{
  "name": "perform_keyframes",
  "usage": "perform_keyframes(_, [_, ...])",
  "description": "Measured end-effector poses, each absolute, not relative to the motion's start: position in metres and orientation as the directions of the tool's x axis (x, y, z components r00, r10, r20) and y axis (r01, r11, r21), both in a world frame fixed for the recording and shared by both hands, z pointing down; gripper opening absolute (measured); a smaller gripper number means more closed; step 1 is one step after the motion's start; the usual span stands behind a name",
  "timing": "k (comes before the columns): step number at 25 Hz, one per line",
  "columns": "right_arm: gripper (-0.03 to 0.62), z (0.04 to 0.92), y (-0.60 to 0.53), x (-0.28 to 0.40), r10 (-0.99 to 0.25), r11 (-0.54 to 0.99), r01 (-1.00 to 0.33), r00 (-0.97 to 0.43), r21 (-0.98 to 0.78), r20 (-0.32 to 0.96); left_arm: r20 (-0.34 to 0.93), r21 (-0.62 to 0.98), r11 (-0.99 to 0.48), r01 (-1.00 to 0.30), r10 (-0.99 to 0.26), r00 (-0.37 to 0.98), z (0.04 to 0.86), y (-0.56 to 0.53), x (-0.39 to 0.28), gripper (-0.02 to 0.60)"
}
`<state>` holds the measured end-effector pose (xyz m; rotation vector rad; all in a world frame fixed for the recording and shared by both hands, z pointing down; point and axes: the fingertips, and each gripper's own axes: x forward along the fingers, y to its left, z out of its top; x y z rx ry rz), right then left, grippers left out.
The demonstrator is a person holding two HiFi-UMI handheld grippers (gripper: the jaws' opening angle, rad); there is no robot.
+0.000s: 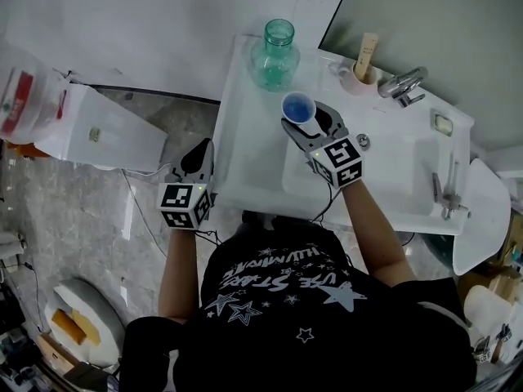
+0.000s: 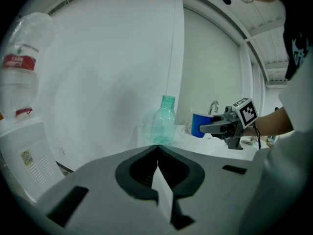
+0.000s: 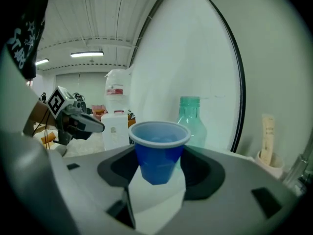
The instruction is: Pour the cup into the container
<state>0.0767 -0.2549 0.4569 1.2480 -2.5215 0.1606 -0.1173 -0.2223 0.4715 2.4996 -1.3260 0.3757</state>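
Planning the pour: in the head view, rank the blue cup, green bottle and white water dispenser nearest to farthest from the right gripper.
1. Blue cup: between the right gripper's jaws.
2. Green bottle: just beyond, at the counter's corner.
3. White water dispenser: far left, off the counter.

White table with a recessed basin. A chrome tap stands at the far edge. A pink mug just left of the tap holds an upright beige stick-like item. A grey-green wall panel rises behind the far edge. A white dispenser stands on the floor beyond the table's left edge.
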Motion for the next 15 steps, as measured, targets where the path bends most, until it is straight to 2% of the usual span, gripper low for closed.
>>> perform_keyframes(15, [0.267,0.396,-0.302,0.135,-0.795,0.574,-0.809,-0.514,0.126,0.321,0.279,0.08,-0.552,-0.83,-0.787,0.551,0.427,-0.262,-0.096,0.012])
